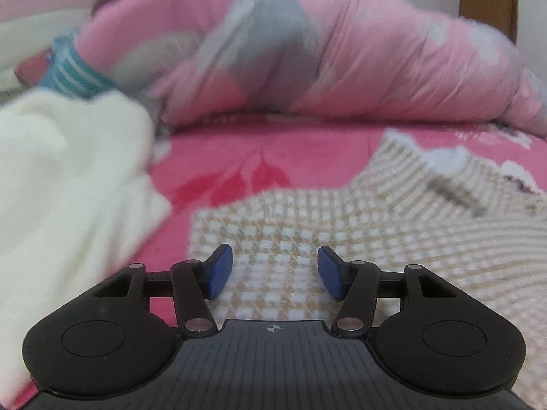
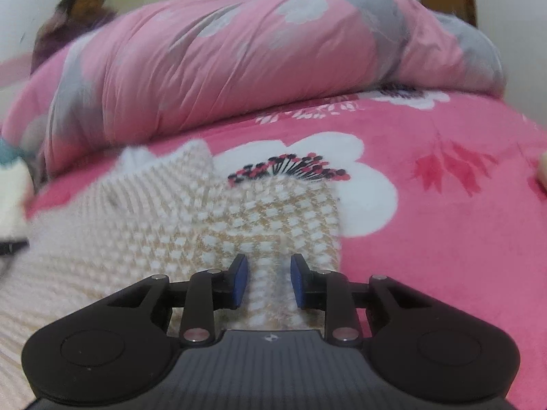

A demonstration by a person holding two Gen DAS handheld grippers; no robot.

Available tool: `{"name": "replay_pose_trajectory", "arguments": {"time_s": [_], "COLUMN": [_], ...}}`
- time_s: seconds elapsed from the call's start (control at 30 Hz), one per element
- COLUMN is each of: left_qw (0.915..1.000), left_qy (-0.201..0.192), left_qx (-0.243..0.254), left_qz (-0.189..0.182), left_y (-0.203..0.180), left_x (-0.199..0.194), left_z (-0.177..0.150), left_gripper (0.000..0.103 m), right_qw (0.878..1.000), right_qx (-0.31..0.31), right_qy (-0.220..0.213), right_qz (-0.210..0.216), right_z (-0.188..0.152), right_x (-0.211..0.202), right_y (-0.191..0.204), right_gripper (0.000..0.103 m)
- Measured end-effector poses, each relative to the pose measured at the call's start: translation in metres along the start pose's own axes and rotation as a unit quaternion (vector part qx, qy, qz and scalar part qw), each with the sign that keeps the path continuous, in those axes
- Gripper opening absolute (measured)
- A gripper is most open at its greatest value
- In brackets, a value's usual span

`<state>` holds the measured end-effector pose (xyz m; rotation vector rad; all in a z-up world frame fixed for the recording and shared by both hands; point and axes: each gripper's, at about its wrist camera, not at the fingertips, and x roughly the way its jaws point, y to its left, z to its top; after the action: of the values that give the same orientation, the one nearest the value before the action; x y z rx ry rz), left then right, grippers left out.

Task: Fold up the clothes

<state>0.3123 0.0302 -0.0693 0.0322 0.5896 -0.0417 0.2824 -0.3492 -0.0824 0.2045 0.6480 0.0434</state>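
Note:
A cream and tan checked knit sweater (image 1: 342, 232) lies spread on a pink floral bedsheet (image 1: 273, 157). My left gripper (image 1: 275, 271) is open just above the sweater's left part, with nothing between its blue pads. In the right wrist view the same sweater (image 2: 205, 225) shows with a folded sleeve part on top. My right gripper (image 2: 268, 282) is partly open, its pads either side of a raised ridge of that knit fabric without clearly pinching it.
A rolled pink and grey quilt (image 1: 307, 51) lies across the back of the bed, also in the right wrist view (image 2: 239, 61). A white fluffy garment (image 1: 61, 184) and a teal striped cloth (image 1: 73, 71) sit at left. A person (image 2: 78, 13) is at the back left.

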Motion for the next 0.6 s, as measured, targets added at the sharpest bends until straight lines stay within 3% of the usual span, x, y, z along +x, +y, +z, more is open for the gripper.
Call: {"name": "replay_pose_trajectory", "arguments": {"time_s": [0.07,0.13,0.23,0.27,0.37,0.53,0.6], "left_qw": [0.9983,0.9950,0.9888,0.9867,0.9913,0.9931,0.9917], "left_qy": [-0.042,-0.052,0.008,0.011,-0.004,-0.036,-0.039], "left_qx": [0.041,0.083,0.146,0.160,0.126,0.056,0.034], "left_qz": [-0.011,-0.022,-0.030,-0.024,-0.040,-0.096,-0.118], "left_y": [-0.006,-0.017,-0.035,-0.039,-0.034,-0.035,-0.041], "left_x": [-0.032,-0.051,-0.041,-0.036,-0.040,-0.031,-0.016], "left_z": [-0.004,-0.013,-0.037,-0.044,-0.032,0.028,0.051], "left_gripper": [0.058,0.061,0.063,0.063,0.062,0.070,0.072], "right_qw": [1.000,0.999,0.993,0.990,0.987,0.989,0.985], "right_qx": [0.006,-0.030,-0.112,-0.141,-0.161,-0.110,-0.118], "right_qy": [-0.014,-0.023,0.002,0.002,0.024,0.001,-0.008], "right_qz": [0.012,0.031,0.027,0.016,0.007,0.099,0.122], "right_z": [0.000,-0.007,-0.030,-0.038,-0.024,0.045,0.071], "right_x": [-0.023,-0.043,-0.037,-0.031,-0.029,-0.032,-0.018], "right_y": [0.000,0.011,0.029,0.033,0.041,0.038,0.044], "right_gripper": [0.029,0.029,0.028,0.028,0.028,0.030,0.042]}}
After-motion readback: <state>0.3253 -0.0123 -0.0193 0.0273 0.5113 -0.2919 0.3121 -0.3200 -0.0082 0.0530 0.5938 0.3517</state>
